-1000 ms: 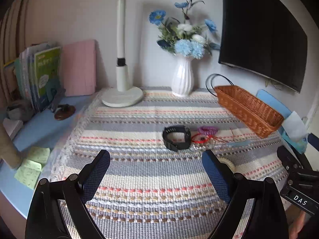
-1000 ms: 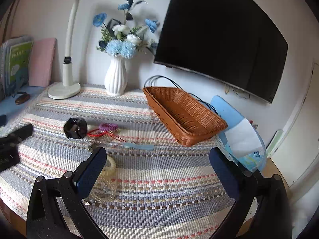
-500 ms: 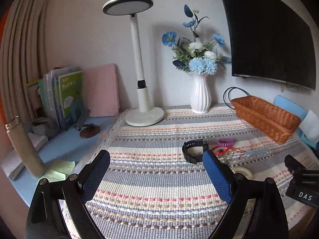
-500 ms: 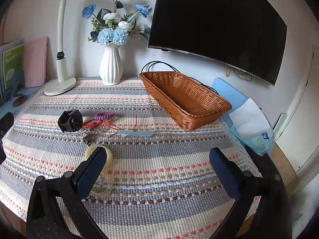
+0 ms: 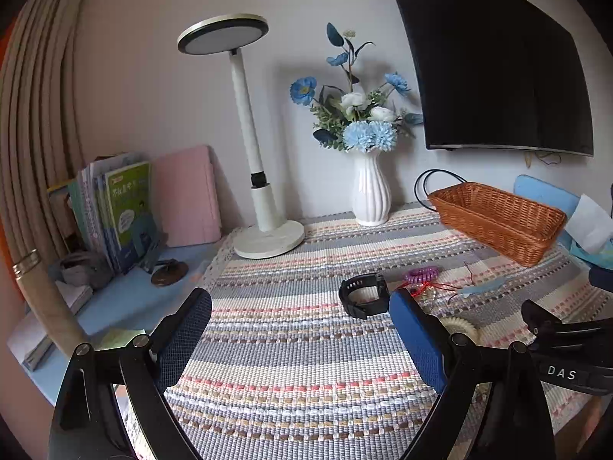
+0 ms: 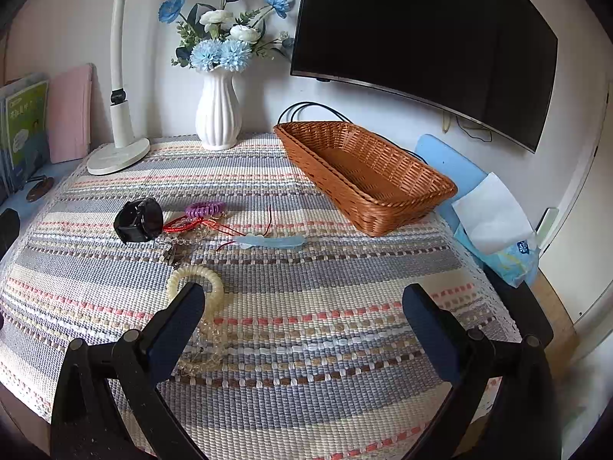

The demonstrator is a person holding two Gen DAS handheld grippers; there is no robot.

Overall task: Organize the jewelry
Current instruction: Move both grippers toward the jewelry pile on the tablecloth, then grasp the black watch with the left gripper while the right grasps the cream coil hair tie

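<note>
Table (image 6: 306, 402) covered by a striped woven cloth in grey, cream and pink.

Jewelry, grouped left of centre on the cloth:
- black wristwatch with strap (image 6: 138, 220) (image 5: 363, 296), lying on its side;
- purple spiral coil band (image 6: 205, 208) (image 5: 422, 274), just beside the watch;
- red cord bracelet (image 6: 183, 224), between watch and coil band;
- pale blue elongated piece (image 6: 270, 241), possibly a hair clip, near the red cords;
- cream spiral coil ring (image 6: 196, 281), partly behind the right finger;
- clear bead strand (image 6: 207, 349), nearest the camera.

Brown oblong wicker basket (image 6: 364, 170) (image 5: 498, 216), well apart to the right, holding none of these.

Left hand-held gripper (image 5: 300, 335): jaws spread wide, gripping nothing. Right hand-held gripper (image 6: 302, 327): likewise wide apart, nothing held.
</note>
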